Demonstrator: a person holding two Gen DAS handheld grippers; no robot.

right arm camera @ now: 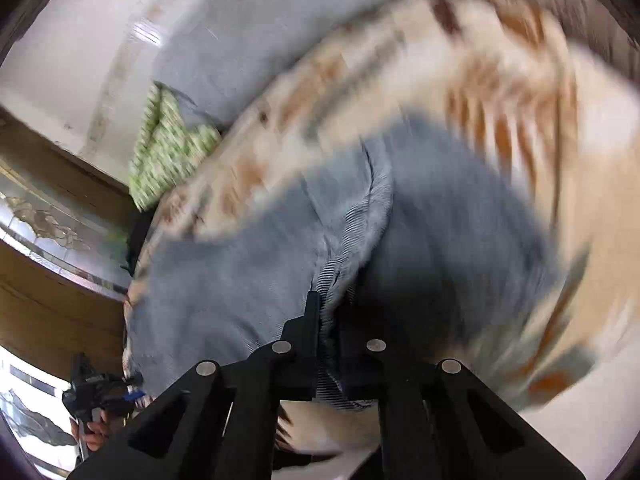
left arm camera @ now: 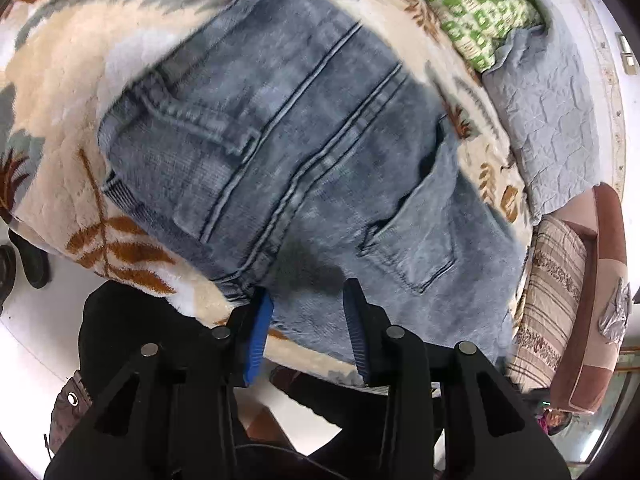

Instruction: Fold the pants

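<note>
Right gripper [right arm camera: 330, 320] clamps the jeans [left arm camera: 288, 152]; left gripper [left arm camera: 308, 300] released. Fold should land square, edges aligned.

text: none legible | labels: none (right wrist view heavily blurred) | numbers: none

pants [left arm camera: 304, 152]: faded blue denim, matt, raised double seams
blanket [left arm camera: 60, 120]: thick plush fleece, fuzzy, cream with rust leaves
left gripper [left arm camera: 308, 312]: matt black plastic, ribbed blue pads (shiny metal pins behind)
grey cover [left arm camera: 556, 120], at 2 o'clock: crinkled matt cloth
green quilt [left arm camera: 476, 4], at 1 o'clock: soft printed cotton
right gripper [right arm camera: 334, 320]: matt black plastic, striped lining cloth pinched between
</note>
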